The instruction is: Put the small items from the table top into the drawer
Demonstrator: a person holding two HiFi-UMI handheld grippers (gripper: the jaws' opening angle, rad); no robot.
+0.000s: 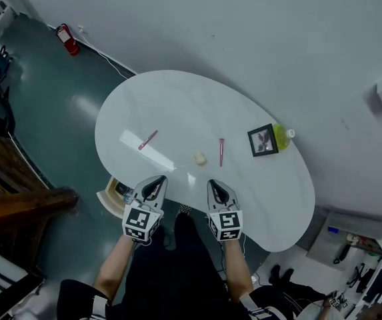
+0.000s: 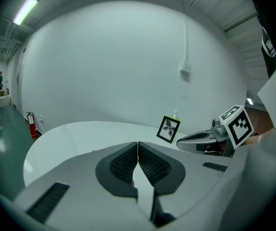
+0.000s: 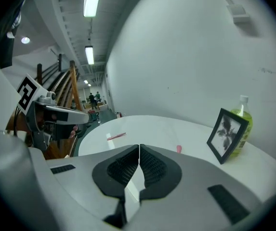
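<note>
On the white kidney-shaped table lie a pink pen at the left, a second pink pen near the middle, and a small beige lump between them. My left gripper and right gripper hover side by side over the table's near edge, short of all three items. Both are shut with nothing between the jaws, as the left gripper view and the right gripper view show. The right gripper view catches the left pen and the tip of the other pen.
A black photo frame stands at the table's right with a green bottle behind it. A pale open box-like unit holding small things sits below the table's near-left edge. A fire extinguisher stands by the wall; wooden stairs lie left.
</note>
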